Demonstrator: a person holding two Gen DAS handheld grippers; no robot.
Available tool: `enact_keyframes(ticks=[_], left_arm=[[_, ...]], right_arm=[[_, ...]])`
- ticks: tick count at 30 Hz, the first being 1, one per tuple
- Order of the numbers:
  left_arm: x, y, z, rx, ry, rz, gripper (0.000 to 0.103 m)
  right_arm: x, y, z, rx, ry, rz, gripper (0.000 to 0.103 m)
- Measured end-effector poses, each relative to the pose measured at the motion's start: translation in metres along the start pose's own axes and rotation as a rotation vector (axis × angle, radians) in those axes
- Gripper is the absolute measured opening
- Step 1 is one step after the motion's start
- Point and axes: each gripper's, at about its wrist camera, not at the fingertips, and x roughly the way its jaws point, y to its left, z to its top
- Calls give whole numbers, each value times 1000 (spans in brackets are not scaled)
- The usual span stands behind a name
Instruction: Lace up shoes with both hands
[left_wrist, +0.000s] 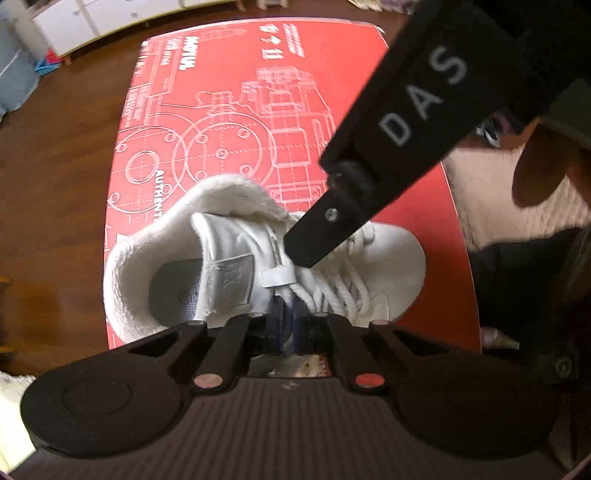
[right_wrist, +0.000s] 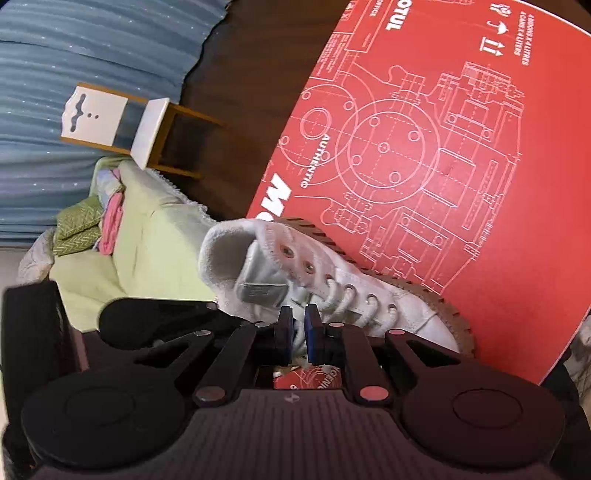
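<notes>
A white high-top shoe (left_wrist: 399, 258) lies on a red printed cardboard sheet (left_wrist: 221, 92), its opening toward my left gripper. My left gripper (left_wrist: 287, 310) points down over the tongue, its blue pads shut on a strand of the white lace (left_wrist: 343, 288) just below the tongue loop. One black finger (left_wrist: 317, 236) of my right gripper comes in from the upper right, its tip on the lacing. In the right wrist view, the right gripper (right_wrist: 299, 325) hovers beside the shoe (right_wrist: 369, 284) near its eyelet row. Its pads stand a narrow gap apart, gripping nothing.
The cardboard (right_wrist: 443, 147) rests on a dark wooden floor (left_wrist: 55, 184). A person's hand (left_wrist: 543, 166) holds the right gripper. A small white-and-wood chair (right_wrist: 110, 122), a pale green cushion with folded cloths (right_wrist: 147, 240) and a blue curtain (right_wrist: 74, 55) lie beyond the shoe's heel.
</notes>
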Motion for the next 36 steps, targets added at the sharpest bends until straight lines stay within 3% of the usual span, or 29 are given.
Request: enact_keyframes(ticks=[5, 10, 12, 15, 20, 36], left_arm=[[4, 2, -19, -105, -111, 14, 2], [-1, -1, -28, -162, -148, 20, 2], [0, -2, -29, -168, -159, 25, 2], [-7, -8, -35, -172, -181, 38, 1], [-13, -15, -42, -173, -206, 53, 1], [-12, -22, -52, -163, -284, 67, 1]], right_arm=[[8, 7, 2, -19, -23, -29, 14], [13, 13, 0, -38, -32, -80, 12], [15, 15, 0, -35, -37, -104, 11], [18, 17, 0, 2, -43, -165, 1], [23, 22, 4, 50, -35, -202, 6], [33, 32, 1, 125, -76, -286, 4]])
